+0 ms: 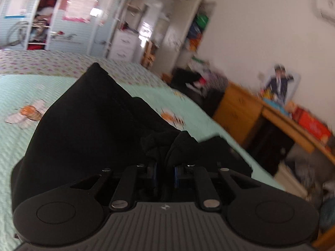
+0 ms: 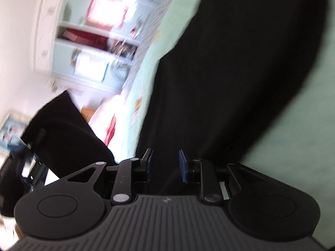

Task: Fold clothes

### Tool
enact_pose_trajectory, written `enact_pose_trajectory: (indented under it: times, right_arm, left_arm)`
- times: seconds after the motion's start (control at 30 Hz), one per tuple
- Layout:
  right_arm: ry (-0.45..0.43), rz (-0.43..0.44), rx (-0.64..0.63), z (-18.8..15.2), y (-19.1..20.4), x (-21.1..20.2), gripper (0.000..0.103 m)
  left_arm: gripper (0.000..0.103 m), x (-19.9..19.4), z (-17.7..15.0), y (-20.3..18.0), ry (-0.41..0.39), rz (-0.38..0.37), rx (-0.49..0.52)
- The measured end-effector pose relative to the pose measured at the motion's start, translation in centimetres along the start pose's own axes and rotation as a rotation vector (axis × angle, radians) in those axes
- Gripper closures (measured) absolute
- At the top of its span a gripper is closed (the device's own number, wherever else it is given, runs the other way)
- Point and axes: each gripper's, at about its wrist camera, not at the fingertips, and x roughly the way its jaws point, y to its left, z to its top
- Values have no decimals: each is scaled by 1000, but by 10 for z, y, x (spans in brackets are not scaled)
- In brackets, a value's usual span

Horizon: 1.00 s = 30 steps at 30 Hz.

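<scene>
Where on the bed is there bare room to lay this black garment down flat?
Free: the mint bedspread left of the black garment, and beyond it toward the floral strip. Crowded: the wooden desk beside the bed.

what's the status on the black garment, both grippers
Left gripper shut on bunched black garment. Right gripper open, nothing between pads, garment beyond it. Garment part draped on green bedspread. Nothing in the way.

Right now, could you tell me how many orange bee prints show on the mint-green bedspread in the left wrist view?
2: one orange bee print lies left of the black garment, the other right of it. The garment may hide more.
</scene>
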Motion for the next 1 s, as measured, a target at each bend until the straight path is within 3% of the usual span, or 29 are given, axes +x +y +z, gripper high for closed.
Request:
enact_pose_trajectory:
  times: [0.1, 0.17, 0.2, 0.33, 0.4, 0.53, 0.6, 0.67, 0.77, 1.0]
  right_arm:
    - [-18, 29, 49, 2, -18, -5, 77]
    - [-21, 36, 45, -9, -17, -4, 77]
    - [-18, 39, 46, -10, -17, -3, 77]
    - [-4, 73, 58, -11, -26, 1, 77]
    - [-1, 93, 81, 2, -41, -2, 77]
    - [-7, 122, 137, -2, -39, -15, 76]
    - [-19, 119, 144, -2, -40, -24, 76]
    - [-62, 105, 127, 15, -34, -28, 65]
    - [-129, 76, 47, 23, -16, -36, 52]
    - [8, 136, -60, 24, 15, -12, 39]
  left_arm:
    - [89, 72, -49, -4, 263, -28, 47]
    - [87, 91, -70, -1, 312, -26, 107]
    - [86, 91, -74, -1, 297, -18, 145]
    - [77, 93, -70, 9, 293, -7, 145]
    - [60, 96, -70, -3, 299, 16, 242]
    - [48, 88, -75, -34, 257, 41, 432]
    - [41, 81, -73, -40, 203, 21, 429]
    - [41, 66, -70, -32, 163, -21, 360]
    - [39, 55, -68, -12, 131, -15, 272]
    - [39, 40, -62, 30, 116, 54, 156]
